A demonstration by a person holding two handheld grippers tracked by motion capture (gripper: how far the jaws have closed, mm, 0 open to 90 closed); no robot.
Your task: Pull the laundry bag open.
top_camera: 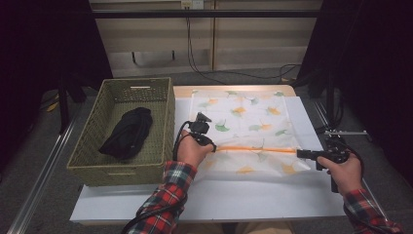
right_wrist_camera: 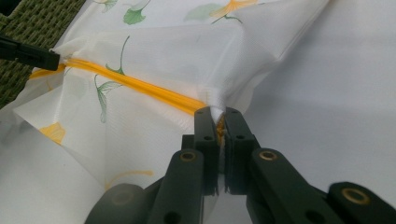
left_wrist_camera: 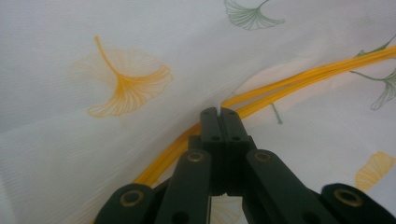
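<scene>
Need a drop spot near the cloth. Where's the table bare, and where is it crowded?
Bare: the white table strip between the leaf-print cloth and the near edge, and a narrow strip right of the cloth. Crowded: the wicker basket holding a black bundle at left, and mid-table where each hand-held gripper pinches the cloth.

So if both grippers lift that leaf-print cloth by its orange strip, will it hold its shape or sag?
The leaf-print cloth will probably sag: it already creases where the right gripper pinches it. It looks thin and light, so likely easy to lift. The orange strip may stay fairly taut between the right and left gripper.
</scene>
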